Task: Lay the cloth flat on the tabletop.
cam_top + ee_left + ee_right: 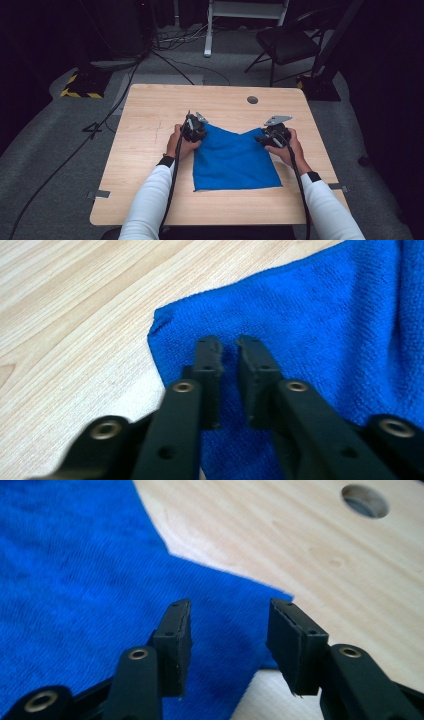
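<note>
Table (150, 130), blue cloth (232, 160) corners pointing away

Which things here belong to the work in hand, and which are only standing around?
In the work:
- blue cloth
- left gripper, at one far corner
- right gripper, jaws apart over the other corner

Standing around:
- folding chair
- floor cables
- table's hole

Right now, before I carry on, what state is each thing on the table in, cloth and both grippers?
blue cloth: lying on the table, near edge flat, two far corners drawn out toward the grippers.
left gripper: jaws nearly together over the cloth's corner; a fold seems pinched between them.
right gripper: jaws apart above the other corner, nothing gripped.
table: light wood, round hole near the far edge.
</note>
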The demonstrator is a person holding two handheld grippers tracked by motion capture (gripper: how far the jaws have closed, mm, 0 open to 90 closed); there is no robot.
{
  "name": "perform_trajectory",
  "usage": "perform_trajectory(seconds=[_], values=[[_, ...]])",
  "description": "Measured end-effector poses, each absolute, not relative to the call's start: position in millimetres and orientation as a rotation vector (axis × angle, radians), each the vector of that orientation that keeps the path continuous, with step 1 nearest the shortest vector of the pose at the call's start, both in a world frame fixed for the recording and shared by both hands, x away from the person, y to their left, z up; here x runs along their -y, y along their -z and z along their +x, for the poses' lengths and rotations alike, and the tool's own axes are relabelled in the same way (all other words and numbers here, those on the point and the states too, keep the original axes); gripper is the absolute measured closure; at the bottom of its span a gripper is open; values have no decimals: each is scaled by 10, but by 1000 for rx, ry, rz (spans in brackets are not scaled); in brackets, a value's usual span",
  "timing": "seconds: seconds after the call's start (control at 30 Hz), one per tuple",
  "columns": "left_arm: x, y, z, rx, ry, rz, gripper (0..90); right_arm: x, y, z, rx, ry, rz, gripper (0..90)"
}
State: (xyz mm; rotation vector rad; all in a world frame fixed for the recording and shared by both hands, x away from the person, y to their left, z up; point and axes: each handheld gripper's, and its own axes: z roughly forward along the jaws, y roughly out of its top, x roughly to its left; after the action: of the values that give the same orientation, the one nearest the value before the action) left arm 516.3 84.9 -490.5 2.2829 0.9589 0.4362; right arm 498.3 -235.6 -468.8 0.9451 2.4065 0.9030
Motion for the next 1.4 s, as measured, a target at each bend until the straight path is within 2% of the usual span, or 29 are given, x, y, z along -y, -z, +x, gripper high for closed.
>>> perform_trajectory(seconds=[0.2, 0.4, 0.77, 0.9, 1.1, 1.33, 1.4], values=[[-900, 4905, 5144, -986, -448, 2277, 851, 2342, 4858, 4857, -2435, -803, 910, 490], [-993, 4902, 5121, -1031, -451, 2263, 852, 2463, 4865, 4769, -2428, -820, 959, 462], [-1140, 4908, 4950, -1055, -442, 2243, 809, 2647, 4847, 4555, -2457, -811, 1005, 418], [-1133, 4888, 4877, -1029, -436, 2271, 761, 2687, 4828, 4516, -2496, -801, 1009, 390], [-1141, 4844, 4903, -1061, -458, 2206, 588, 2711, 4622, 4640, -2400, -923, 996, 439], [-1162, 4873, 5021, -1116, -470, 2173, 494, 2586, 4611, 5095, -2307, -1006, 1067, 463], [-1176, 4903, 5042, -1129, -462, 2179, 495, 2518, 4642, 5198, -2305, -1008, 1091, 467]])
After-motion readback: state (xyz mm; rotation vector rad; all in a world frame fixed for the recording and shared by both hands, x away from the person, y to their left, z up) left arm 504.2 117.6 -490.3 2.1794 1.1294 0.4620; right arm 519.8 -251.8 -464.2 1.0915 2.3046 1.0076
